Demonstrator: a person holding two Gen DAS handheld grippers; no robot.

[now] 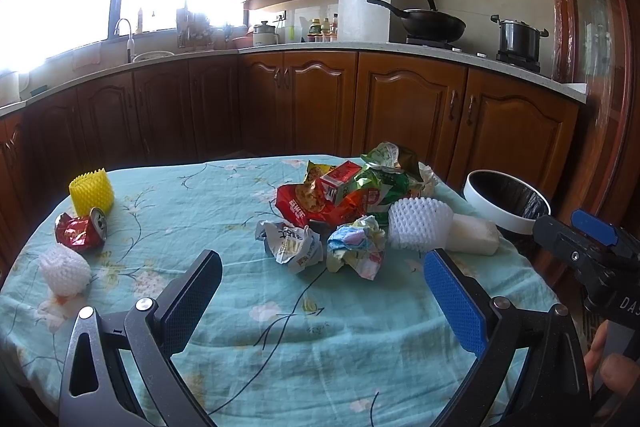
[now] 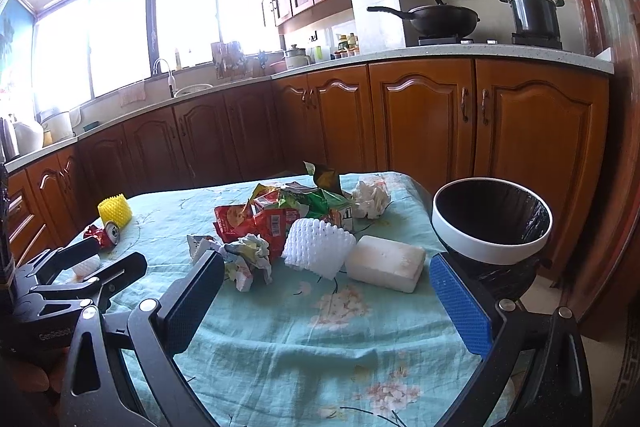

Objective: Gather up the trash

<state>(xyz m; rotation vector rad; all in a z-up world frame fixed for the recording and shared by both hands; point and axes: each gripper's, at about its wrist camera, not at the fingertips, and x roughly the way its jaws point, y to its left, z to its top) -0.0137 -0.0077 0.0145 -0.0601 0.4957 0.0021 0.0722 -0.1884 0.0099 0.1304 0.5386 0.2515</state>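
A heap of snack wrappers [image 1: 344, 193] lies mid-table, also in the right wrist view [image 2: 280, 215]. In front of it lie crumpled papers [image 1: 356, 245], a white foam net [image 1: 418, 229] [image 2: 318, 249] and a white foam block [image 1: 474, 237] [image 2: 386, 263]. At the left are a yellow foam net [image 1: 92, 191], a crushed red can [image 1: 82, 233] and a second white net [image 1: 66, 269]. A white-rimmed bin with a black liner [image 1: 504, 201] [image 2: 492, 223] stands off the table's right edge. My left gripper [image 1: 322, 293] and right gripper [image 2: 328, 293] are both open and empty, short of the trash.
The table has a teal floral cloth [image 1: 280, 327]. Brown kitchen cabinets [image 1: 320, 99] run behind it, with a wok [image 1: 432, 21] and a pot [image 1: 520, 37] on the stove. A crumpled white tissue [image 2: 370, 201] lies at the far right of the table.
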